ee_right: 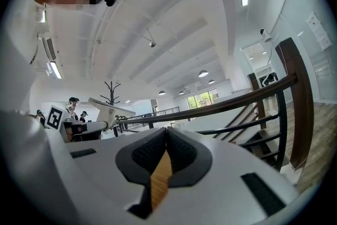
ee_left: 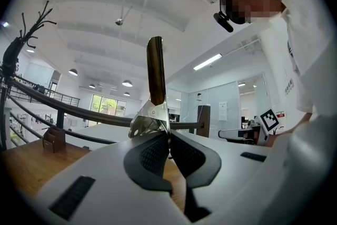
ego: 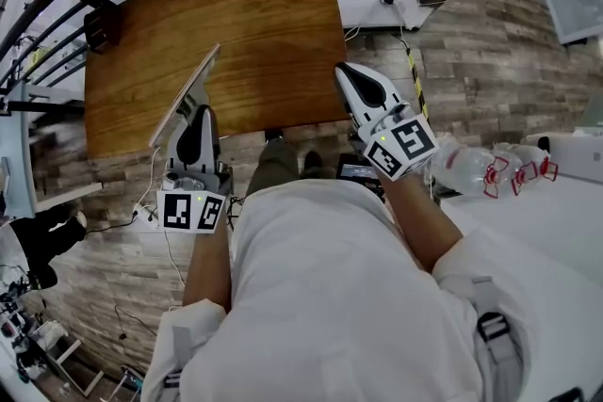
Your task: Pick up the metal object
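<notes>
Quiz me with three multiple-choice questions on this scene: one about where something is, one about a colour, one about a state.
1. Where is the metal tool?
A) lying on the wooden table
B) clamped in the left hand-held gripper
C) on the floor

2. What colour is the table top?
A) white
B) black
C) brown wood

3. How do the jaws of the right hand-held gripper stand?
A) together, with nothing between them
B) wide apart
C) clamped on a cup

Answers:
1 B: the left gripper view shows the jaws shut on the tool's metal part, its brown handle pointing up.
2 C: the head view shows a brown wood-grain top.
3 A: the right gripper view shows the jaws meeting, with nothing held.
</notes>
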The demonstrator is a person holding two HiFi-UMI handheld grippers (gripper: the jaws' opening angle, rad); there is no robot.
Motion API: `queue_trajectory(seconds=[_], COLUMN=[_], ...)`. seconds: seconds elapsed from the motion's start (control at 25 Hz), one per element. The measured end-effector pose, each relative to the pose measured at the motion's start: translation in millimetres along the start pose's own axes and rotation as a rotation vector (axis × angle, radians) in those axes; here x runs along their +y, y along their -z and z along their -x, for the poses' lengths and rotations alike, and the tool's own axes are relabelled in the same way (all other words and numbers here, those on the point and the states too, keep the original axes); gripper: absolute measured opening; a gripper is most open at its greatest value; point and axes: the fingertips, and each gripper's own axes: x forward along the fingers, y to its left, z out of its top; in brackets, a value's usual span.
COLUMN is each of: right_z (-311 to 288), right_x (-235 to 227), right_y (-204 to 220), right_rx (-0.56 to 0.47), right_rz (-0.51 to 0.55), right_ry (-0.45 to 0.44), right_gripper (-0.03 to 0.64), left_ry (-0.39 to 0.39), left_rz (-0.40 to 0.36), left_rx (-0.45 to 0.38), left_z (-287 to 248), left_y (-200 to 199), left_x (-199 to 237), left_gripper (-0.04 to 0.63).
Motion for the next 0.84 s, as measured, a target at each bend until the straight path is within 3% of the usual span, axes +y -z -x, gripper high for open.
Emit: queue_trajectory(seconds=[0.84], right_z=[0.4], right_x=[-3.8], right_y=[0.0], right_rx=[-0.008], right_rz=[-0.016], right_ry=[0.009], right_gripper=[0.023], left_ry=[0.018], left_rz=[0.023], left_rx=[-0.014], left_z=[0.1], left_y=[0.1], left_x=[-1.3], left_gripper=[0.017])
